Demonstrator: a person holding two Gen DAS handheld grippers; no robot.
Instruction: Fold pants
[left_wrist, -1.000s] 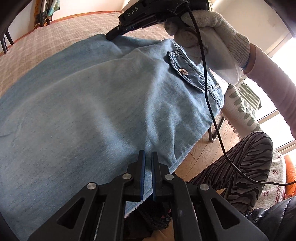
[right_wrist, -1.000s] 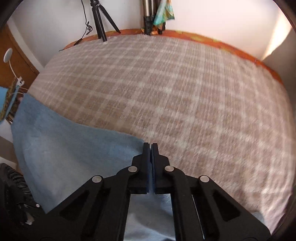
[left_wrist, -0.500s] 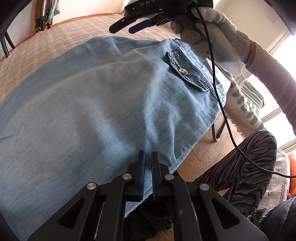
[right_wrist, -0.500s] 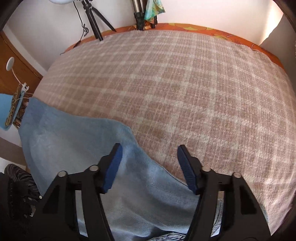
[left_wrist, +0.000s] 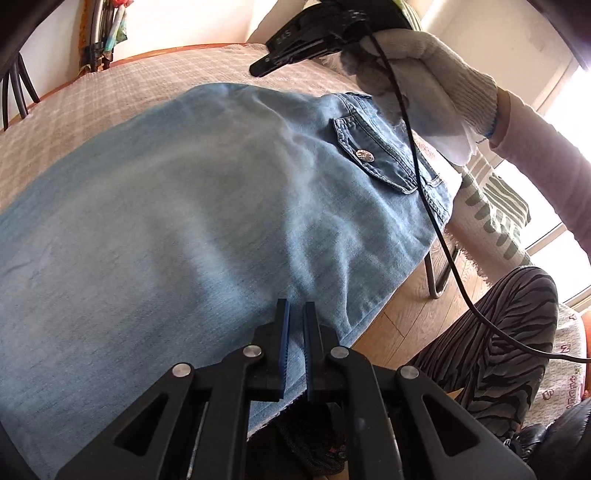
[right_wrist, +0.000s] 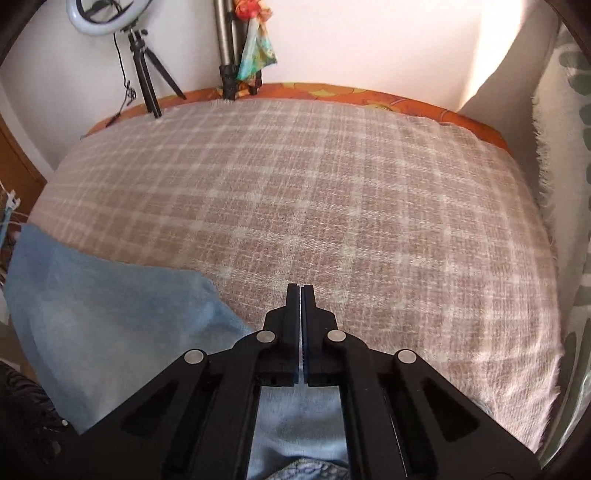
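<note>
The denim pants lie spread flat on the plaid-covered tabletop, their near edge hanging over its side. The left tongs are pinching that near edge, denim showing between the blue pads. The right tongs, pressed together and held in a white-gloved hand, hover above the waistband end near the buttoned pocket, pointing across the plaid.

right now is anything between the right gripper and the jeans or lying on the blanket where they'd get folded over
Nothing visible. The right gripper hangs shut and empty just past the jeans edge, with only air under it. The plaid blanket beyond shows no objects; the ring light tripod stands behind it. The left gripper is shut on the near edge.
</note>
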